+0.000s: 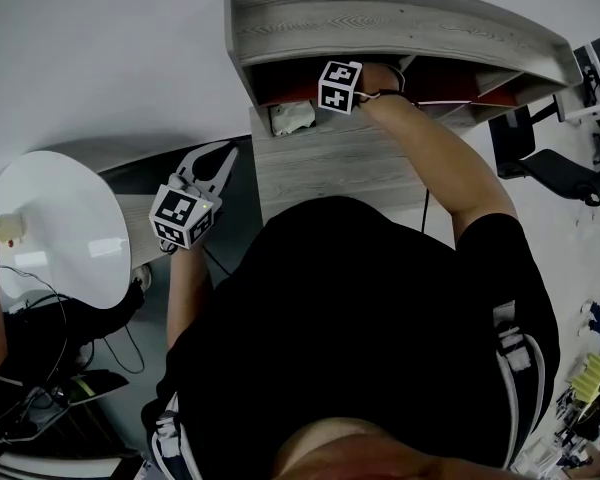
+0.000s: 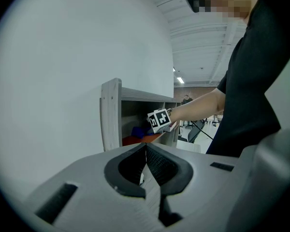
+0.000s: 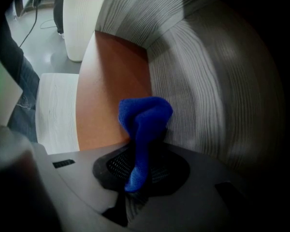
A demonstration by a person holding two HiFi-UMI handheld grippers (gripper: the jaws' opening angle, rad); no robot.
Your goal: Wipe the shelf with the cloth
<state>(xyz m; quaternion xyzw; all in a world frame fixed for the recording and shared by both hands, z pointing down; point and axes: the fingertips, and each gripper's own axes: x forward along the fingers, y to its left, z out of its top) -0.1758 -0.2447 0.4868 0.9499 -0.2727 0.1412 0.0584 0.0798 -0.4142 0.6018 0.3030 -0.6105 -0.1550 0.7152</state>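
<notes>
A blue cloth (image 3: 145, 116) is bunched in my right gripper (image 3: 142, 151), which is shut on it. The cloth rests against the orange-red shelf board (image 3: 111, 81), close to the grey wood inner wall (image 3: 203, 76). In the head view my right gripper (image 1: 338, 86) reaches into the grey wooden shelf unit (image 1: 380, 18), so its jaws and the cloth are hidden there. The left gripper view catches the cloth (image 2: 137, 130) as a blue patch inside the shelf. My left gripper (image 1: 216, 162) hangs left of the shelf, away from it. Its jaws (image 2: 146, 150) are shut with nothing between them.
A crumpled white object (image 1: 292, 118) lies on the grey lower surface (image 1: 330, 163) just left of my right gripper. A round white table (image 1: 55, 223) stands at the left with another person's hand at it. A black office chair (image 1: 540, 163) is at the right.
</notes>
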